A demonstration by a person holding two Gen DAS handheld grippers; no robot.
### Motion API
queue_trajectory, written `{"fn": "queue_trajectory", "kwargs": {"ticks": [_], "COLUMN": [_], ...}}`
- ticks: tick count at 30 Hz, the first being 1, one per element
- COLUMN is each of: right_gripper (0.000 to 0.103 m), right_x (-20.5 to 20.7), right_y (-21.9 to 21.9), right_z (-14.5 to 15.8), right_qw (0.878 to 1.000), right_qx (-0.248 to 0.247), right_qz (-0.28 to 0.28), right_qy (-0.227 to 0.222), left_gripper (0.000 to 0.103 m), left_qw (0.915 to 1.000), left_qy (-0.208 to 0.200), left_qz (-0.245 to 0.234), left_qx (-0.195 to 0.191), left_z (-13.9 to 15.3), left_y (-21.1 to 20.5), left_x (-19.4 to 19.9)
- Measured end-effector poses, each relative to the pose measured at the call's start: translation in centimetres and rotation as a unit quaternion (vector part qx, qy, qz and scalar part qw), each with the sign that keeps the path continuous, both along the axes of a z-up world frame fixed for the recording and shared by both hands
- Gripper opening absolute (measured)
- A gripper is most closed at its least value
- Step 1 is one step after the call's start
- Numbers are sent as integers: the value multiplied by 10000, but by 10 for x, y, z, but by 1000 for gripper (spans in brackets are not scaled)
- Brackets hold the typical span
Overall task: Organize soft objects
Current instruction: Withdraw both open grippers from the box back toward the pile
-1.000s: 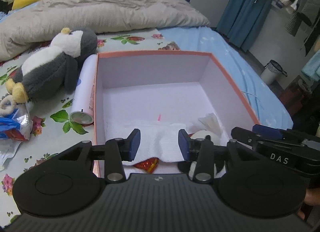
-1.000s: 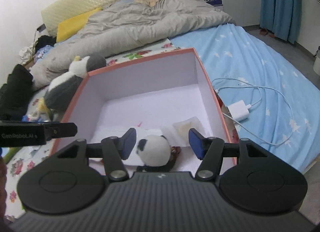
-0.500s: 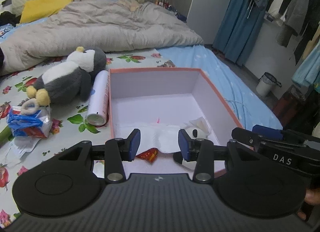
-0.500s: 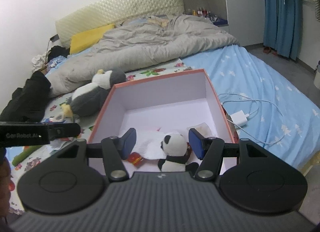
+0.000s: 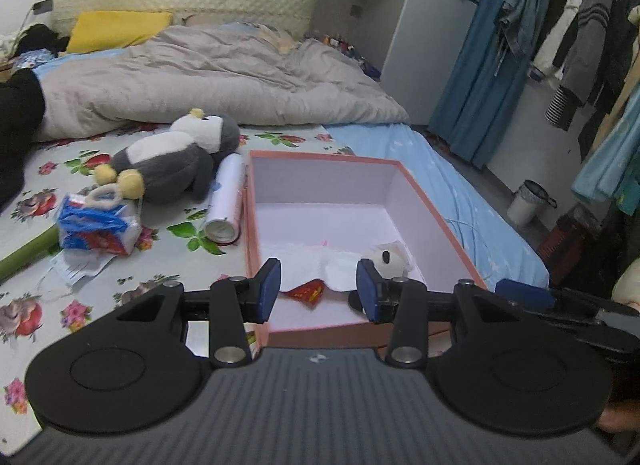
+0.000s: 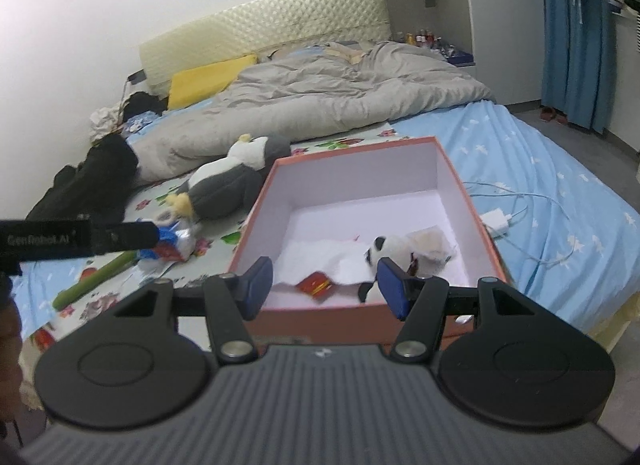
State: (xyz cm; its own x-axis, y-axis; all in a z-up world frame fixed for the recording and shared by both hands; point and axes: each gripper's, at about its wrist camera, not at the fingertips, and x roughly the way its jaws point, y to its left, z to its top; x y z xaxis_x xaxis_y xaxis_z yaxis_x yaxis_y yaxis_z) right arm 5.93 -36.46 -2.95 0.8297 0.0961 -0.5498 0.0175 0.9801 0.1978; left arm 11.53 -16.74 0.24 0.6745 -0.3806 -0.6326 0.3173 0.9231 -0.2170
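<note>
Both grippers hang empty over the near edge of the box: my left gripper [image 5: 316, 285] stands part open with nothing between its blue pads, and my right gripper [image 6: 326, 285] gapes a little wider, also holding nothing. Below them, the small panda plush [image 6: 386, 251] lies inside the pink box [image 6: 360, 315], near the front wall, half on a white cloth [image 6: 316, 259] with a red packet [image 6: 316, 283] beside it. I judge it sits there because the box is the collecting spot for the soft things. Outside, to the box's left on the flowered bed sheet, the penguin plush [image 5: 176, 157] lies on its side, touching a white tube [image 5: 226, 201] that rests along the box wall. I reckon the penguin is next to go in. A blue-and-red bag [image 5: 98, 225] sits near its feet.
</note>
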Motion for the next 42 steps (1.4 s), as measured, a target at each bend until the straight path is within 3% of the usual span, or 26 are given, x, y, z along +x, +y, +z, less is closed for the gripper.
{"fn": "queue_trajectory", "kwargs": {"ticks": [13,42], "right_gripper": [61,61], "right_x": [-29,-42], "right_y": [34,137], "right_z": [-5,-32], "right_qw": [9997,9862], "right_qx": [-16,-186], "right_qz": [216,1632], "right_qy": [-130,-210], "left_gripper": [48,48], "left_qw": [9996,9898], "left_qy": [-48,-139], "left_qz": [278,1418], "left_qx": [79,69], "left_z": [-3,-29], "left_y": [46,153], "left_x": [-53,-124]}}
